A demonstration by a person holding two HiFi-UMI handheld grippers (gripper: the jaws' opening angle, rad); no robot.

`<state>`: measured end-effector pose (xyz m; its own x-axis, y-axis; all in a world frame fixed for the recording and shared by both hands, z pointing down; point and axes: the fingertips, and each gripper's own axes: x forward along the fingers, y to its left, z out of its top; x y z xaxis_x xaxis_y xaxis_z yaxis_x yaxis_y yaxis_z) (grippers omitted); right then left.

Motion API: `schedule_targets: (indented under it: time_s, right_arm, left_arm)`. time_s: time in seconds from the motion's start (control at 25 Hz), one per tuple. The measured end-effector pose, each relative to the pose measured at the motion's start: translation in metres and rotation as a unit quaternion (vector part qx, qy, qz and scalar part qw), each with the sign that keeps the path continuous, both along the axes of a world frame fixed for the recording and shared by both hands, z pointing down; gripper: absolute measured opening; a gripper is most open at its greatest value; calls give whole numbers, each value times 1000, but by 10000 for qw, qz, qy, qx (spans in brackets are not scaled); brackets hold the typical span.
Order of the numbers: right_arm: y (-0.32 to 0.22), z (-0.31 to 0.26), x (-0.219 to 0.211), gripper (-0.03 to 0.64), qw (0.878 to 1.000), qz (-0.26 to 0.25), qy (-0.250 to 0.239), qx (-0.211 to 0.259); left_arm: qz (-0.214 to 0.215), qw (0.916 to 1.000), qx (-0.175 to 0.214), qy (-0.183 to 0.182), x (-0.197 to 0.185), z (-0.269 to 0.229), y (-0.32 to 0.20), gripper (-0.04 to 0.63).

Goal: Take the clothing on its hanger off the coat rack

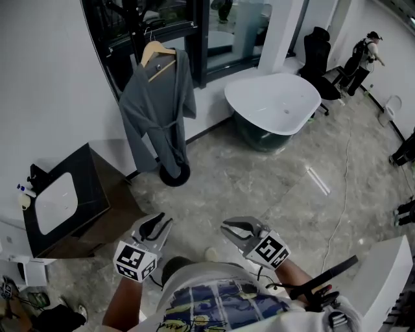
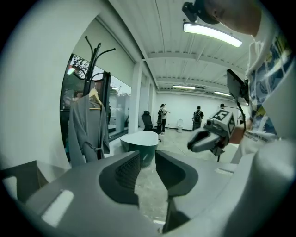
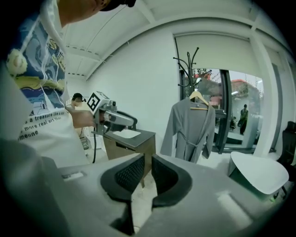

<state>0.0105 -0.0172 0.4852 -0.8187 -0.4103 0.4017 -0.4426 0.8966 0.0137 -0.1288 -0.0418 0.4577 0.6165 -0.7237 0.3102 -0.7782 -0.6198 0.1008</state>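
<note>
A grey robe (image 1: 155,110) hangs on a wooden hanger (image 1: 157,53) from the black coat rack (image 1: 136,19) at the back left, by the window. Both grippers are held low in front of the person, well short of it. My left gripper (image 1: 155,227) is open, with nothing between its jaws; its own view looks past them (image 2: 147,159) to the robe (image 2: 85,132) at the left. My right gripper (image 1: 237,230) shows a narrow gap between empty jaws (image 3: 148,162), with the robe (image 3: 192,125) and hanger (image 3: 198,97) ahead of it to the right.
A white oval bathtub (image 1: 272,97) stands right of the rack. A dark cabinet with a white basin (image 1: 61,201) sits at the left wall. A black chair (image 1: 318,45) and a person (image 1: 363,55) are at the far right. A cable (image 1: 340,201) trails over the stone floor.
</note>
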Motion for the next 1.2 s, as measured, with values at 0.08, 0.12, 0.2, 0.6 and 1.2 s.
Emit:
schedule_targets:
  time_s: [0.08, 0.12, 0.2, 0.6, 1.2]
  right_arm:
    - [-20, -1, 10, 58, 9999, 129, -31, -87]
    - [-26, -2, 13, 60, 9997, 206, -88, -106]
    - [-39, -2, 21, 61, 9992, 375, -126, -105]
    - [-119, -5, 34, 71, 9904, 1363, -199, -101]
    - [-169, 10, 19, 66, 9713, 2336, -210, -392]
  left_arm:
    - [-254, 9996, 69, 33, -10, -14, -38, 143]
    - [-348, 9993, 120, -19, -17, -21, -55, 161]
    - [-525, 9980, 278, -212, -35, -38, -91, 175]
    - [-1133, 9842, 850, -1067, -132, -117, -315, 281]
    - [176, 9922, -765, -966, -149, -61, -457, 51]
